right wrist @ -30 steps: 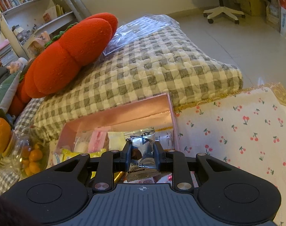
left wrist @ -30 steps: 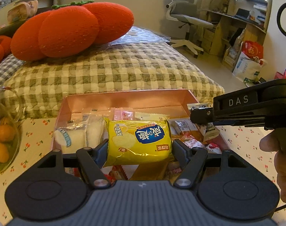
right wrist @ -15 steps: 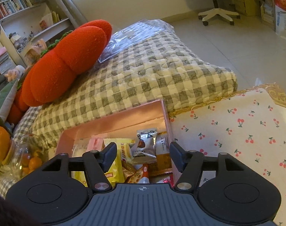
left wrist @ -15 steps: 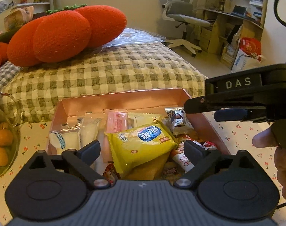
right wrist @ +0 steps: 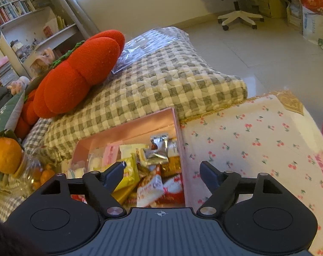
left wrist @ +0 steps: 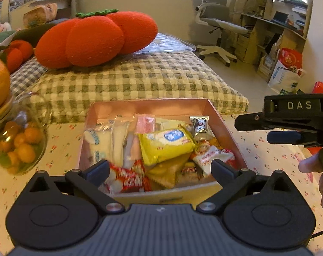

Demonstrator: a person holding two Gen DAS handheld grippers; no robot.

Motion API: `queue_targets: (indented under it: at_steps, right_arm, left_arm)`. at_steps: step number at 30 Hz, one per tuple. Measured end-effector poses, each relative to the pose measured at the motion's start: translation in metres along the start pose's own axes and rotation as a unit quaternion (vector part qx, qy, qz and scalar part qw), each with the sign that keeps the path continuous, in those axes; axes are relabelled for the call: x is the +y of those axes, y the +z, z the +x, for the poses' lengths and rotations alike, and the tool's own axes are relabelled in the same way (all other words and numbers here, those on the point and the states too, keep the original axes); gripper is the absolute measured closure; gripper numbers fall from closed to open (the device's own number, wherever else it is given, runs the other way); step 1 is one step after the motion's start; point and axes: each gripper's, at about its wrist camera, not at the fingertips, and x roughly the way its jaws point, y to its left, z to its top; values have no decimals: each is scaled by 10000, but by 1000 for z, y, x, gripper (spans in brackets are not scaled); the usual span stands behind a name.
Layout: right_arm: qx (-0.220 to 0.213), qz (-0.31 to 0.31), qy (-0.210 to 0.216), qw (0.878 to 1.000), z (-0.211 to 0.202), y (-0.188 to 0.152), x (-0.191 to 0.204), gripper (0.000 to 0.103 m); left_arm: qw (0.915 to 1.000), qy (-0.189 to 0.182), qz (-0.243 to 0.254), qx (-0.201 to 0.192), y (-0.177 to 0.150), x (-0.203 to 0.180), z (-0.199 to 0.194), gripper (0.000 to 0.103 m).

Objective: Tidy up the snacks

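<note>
The left gripper (left wrist: 160, 167) and right gripper (right wrist: 161, 171) are both opening wide, holding nothing, above the pink box (left wrist: 229, 132); the yellow packet (left wrist: 164, 145) lies inside.

One pink box (left wrist: 225, 123) holds a heap of wrapped snacks too overlapped for a full count. In it lie one yellow cracker packet (left wrist: 165, 144), one silver chocolate sachet (left wrist: 200, 125), one pink sachet (left wrist: 146, 123) and at least two red-and-white wrappers (left wrist: 212, 156). Beside it stands one glass bowl (left wrist: 36, 132) with roughly seven or eight small oranges (left wrist: 26, 152). One large red tomato cushion (left wrist: 97, 40) lies on one checked quilt (left wrist: 161, 79). One office chair (left wrist: 217, 25) stands behind.
</note>
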Motion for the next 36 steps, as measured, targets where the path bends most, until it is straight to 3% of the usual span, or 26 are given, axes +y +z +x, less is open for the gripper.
queue_targets:
  at_steps: [15, 29, 36]
  right_arm:
    - [127, -124, -100, 9998, -36, -45, -3, 21]
    - [368, -484, -251, 9978, -44, -90, 9, 21]
    - [381, -389, -99, 9985, -57, -100, 13, 20]
  left_arm:
    - [9992, 172, -300, 221, -30, 9, -31, 1]
    - [9971, 606, -253, 388, -60, 16, -49, 1]
    - [9929, 945, -491, 527, -68, 24, -62, 0]
